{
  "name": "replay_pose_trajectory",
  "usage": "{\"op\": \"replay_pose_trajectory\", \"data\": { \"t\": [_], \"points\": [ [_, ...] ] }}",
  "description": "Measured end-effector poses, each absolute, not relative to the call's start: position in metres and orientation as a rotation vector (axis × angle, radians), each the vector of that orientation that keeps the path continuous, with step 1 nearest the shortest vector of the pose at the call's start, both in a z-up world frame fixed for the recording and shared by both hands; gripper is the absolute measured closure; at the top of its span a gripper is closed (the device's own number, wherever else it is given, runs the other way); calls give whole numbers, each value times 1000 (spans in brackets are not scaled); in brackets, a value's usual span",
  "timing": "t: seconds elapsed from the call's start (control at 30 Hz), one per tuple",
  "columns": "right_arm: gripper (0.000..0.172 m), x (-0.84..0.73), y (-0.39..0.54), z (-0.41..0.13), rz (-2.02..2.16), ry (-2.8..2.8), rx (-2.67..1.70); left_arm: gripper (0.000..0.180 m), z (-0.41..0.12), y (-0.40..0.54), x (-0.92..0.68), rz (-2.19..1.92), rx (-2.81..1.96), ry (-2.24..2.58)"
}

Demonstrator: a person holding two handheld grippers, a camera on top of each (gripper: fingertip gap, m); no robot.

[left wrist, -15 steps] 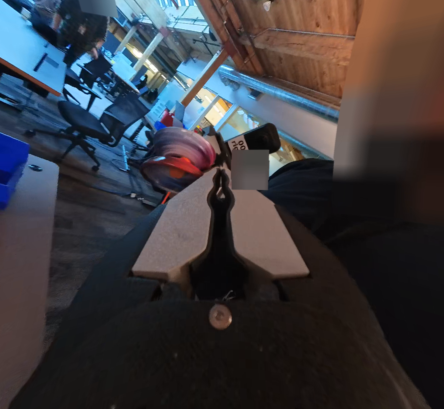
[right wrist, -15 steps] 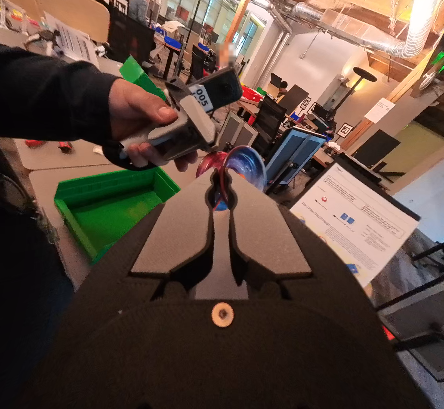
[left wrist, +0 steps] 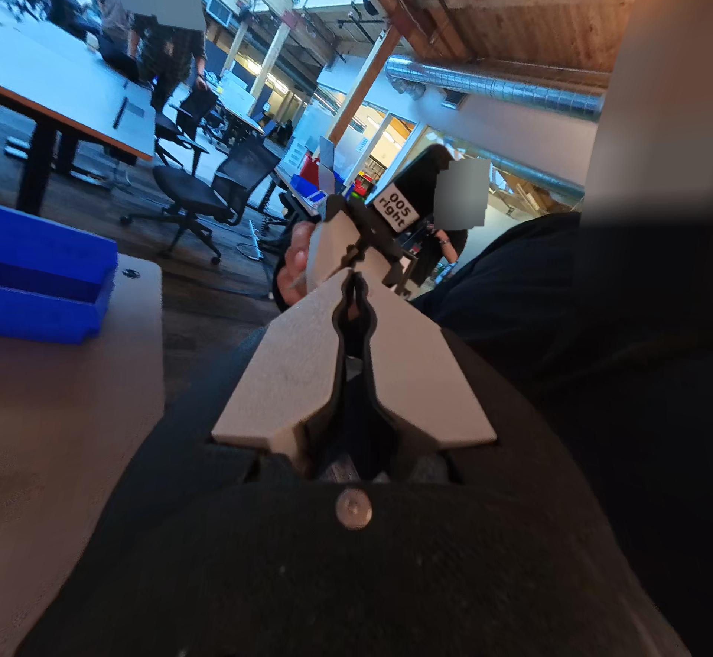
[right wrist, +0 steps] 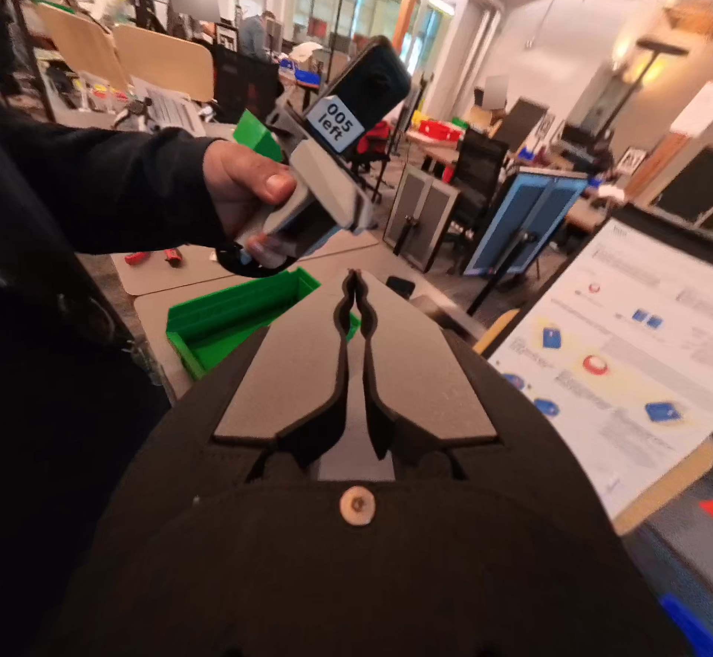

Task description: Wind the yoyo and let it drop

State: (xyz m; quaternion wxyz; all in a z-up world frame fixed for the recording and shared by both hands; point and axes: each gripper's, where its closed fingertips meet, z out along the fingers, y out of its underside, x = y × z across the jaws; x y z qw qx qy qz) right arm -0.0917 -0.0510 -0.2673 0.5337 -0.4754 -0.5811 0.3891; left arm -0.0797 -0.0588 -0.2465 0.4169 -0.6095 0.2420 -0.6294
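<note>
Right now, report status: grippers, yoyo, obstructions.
Left gripper shut, right gripper shut. Yoyo not in sight. Open green plastic bin on the table below the right gripper.

Both grippers raised, tips nearly meeting. Left gripper [left wrist: 353, 277] jaws closed, gripped by left hand [right wrist: 239, 190]. Right gripper [right wrist: 354, 276] jaws closed, right hand [left wrist: 295, 264] around its handle.

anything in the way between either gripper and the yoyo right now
Cannot judge: the yoyo shows in neither view. The left gripper and right gripper are both closed, held close together in the air. Beyond the right gripper's tips lie a green bin and the table.
</note>
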Motion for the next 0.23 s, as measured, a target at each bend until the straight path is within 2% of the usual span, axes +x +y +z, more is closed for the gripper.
{"op": "replay_pose_trajectory", "data": {
  "t": [0.1, 0.13, 0.23],
  "points": [
    [172, -95, -33, -292, 916, -1403, -1270, 180, -276, -54, -82, -1584, -1613, 572],
    [172, -95, -24, -322, 917, -1448, -1395, 180, -301, -46, -85, -1487, -1696, 567],
    [172, -39, 26, -459, 651, -1362, -1805, 180, -395, -33, -100, -1340, -1941, 511]
  ]
}}
